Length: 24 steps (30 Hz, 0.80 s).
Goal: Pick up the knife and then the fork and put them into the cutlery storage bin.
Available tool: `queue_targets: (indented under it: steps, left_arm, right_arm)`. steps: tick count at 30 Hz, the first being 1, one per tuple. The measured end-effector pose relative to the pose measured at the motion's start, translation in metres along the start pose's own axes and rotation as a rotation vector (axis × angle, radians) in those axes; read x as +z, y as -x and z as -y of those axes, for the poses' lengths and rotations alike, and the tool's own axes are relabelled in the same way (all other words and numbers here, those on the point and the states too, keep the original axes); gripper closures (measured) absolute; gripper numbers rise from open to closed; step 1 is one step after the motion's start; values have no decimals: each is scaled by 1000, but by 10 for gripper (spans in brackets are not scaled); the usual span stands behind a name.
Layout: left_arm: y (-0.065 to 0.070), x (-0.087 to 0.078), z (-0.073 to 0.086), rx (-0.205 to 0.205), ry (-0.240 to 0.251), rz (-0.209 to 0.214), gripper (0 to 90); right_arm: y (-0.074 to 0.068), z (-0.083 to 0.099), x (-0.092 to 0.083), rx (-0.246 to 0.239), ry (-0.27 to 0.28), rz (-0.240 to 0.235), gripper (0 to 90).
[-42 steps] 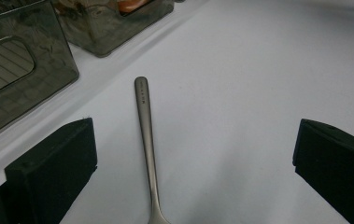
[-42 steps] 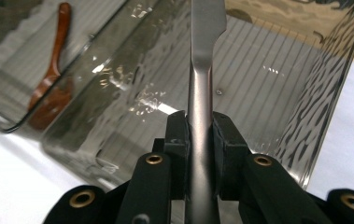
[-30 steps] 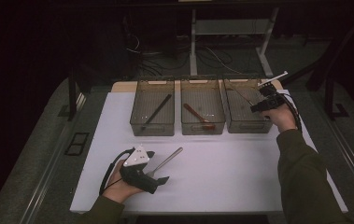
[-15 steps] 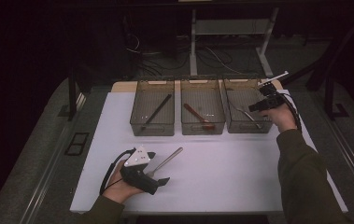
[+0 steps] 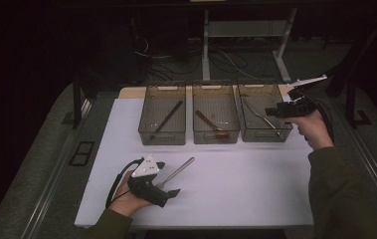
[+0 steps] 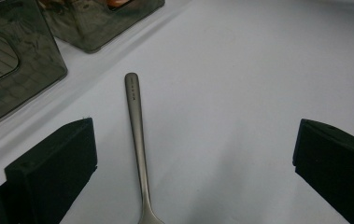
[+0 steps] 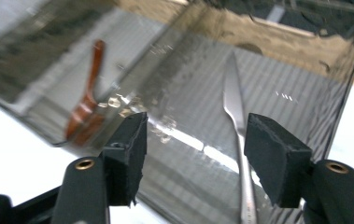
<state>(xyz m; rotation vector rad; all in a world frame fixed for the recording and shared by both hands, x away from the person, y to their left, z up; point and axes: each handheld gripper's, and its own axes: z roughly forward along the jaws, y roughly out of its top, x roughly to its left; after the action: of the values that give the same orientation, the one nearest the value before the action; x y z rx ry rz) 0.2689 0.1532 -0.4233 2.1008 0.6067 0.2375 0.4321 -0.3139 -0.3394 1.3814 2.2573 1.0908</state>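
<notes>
The left gripper is held wide open and empty astride the metal spoon lying on the worktop, apparently for pickup, while the right gripper (open, empty) is poised over the right bin.

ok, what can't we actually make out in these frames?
- Metal utensil: head cut off by the left gripper view's bottom edge, and hidden under the left gripper in the high view.
- Brown utensil: blurred through the bin wall in the right gripper view.
- Dark stick: too small to identify, high view.
</notes>
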Motion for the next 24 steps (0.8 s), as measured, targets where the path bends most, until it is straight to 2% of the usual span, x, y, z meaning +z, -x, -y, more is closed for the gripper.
queue_targets:
  steps: [6, 13, 19, 24]
  left_arm:
    - [0, 0, 1, -6, 4, -2, 0]
    - [-1, 0, 1, -8, -2, -7, 0]
    - [-1, 0, 1, -12, -6, -16, 0]
    - [-1, 0, 1, -17, -11, -22, 0]
  right_arm:
    - [-21, 17, -18, -59, 49, -56, 317]
    - [-44, 50, -33, -98, 109, -138, 286]
    - [-64, 78, -36, -134, 124, -185, 267]
    - [-78, 99, -35, -158, 134, -197, 248]
